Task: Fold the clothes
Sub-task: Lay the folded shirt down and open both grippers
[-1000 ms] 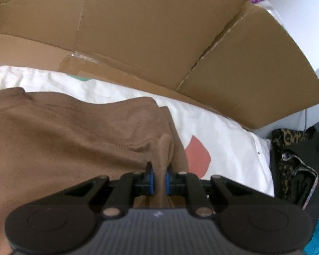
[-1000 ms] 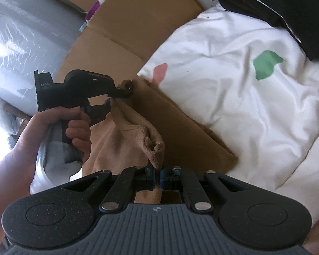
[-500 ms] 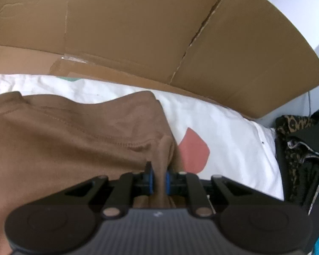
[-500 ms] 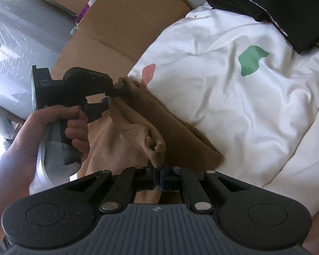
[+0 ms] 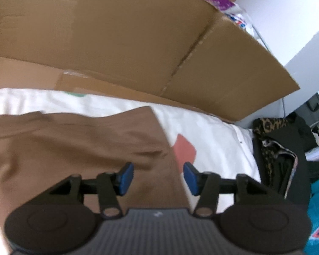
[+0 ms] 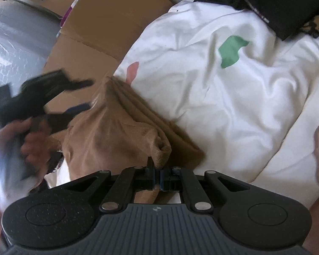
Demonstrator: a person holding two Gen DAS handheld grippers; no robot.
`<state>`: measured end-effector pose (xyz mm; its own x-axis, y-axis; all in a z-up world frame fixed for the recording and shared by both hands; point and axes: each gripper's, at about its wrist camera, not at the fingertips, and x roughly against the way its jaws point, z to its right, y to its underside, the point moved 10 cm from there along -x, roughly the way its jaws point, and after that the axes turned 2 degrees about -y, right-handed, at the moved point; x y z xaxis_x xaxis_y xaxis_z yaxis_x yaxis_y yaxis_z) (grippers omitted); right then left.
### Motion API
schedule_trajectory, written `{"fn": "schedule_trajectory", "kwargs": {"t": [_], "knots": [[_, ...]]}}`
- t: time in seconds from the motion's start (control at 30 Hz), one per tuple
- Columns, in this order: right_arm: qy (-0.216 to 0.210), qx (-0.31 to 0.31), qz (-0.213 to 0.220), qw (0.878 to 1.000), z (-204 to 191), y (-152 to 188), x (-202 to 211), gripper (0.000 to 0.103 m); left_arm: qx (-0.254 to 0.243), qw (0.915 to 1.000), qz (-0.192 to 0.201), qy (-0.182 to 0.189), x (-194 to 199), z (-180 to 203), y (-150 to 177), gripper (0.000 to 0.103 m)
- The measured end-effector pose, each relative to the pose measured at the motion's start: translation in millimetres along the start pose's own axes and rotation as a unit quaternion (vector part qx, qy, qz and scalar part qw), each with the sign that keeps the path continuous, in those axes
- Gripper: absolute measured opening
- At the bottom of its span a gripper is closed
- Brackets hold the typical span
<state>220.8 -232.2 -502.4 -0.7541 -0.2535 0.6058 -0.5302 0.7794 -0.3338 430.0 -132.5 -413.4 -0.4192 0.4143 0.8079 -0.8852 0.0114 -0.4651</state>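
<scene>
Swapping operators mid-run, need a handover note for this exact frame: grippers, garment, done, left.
Left gripper: open, nothing between its fingers, brown garment lying beneath it.
Right gripper: shut on a bunched corner of the garment.
Garment lies in layers on the white sheet, beside the cardboard box. A dark clothes pile sits at the sheet's far end.
Done: garment partly folded, stacked edges visible.
Left: set down the right-hand corner, release, flatten the fold.
</scene>
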Motion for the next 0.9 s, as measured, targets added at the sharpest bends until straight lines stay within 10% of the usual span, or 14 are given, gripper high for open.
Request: {"fn": "schedule_trajectory", "kwargs": {"t": [0.53, 0.9], "knots": [[0.039, 0.107, -0.034, 0.993, 0.9, -14.1, 6.7, 0.014, -0.001, 0.9986, -0.03, -0.043, 117.2, -117.9, 91.8, 0.056], [0.09, 0.269, -0.101, 0.954, -14.0, -12.2, -3.7, 0.036, 0.071, 0.9949, -0.07, 0.012, 119.9, -140.9, 169.6, 0.052]]}}
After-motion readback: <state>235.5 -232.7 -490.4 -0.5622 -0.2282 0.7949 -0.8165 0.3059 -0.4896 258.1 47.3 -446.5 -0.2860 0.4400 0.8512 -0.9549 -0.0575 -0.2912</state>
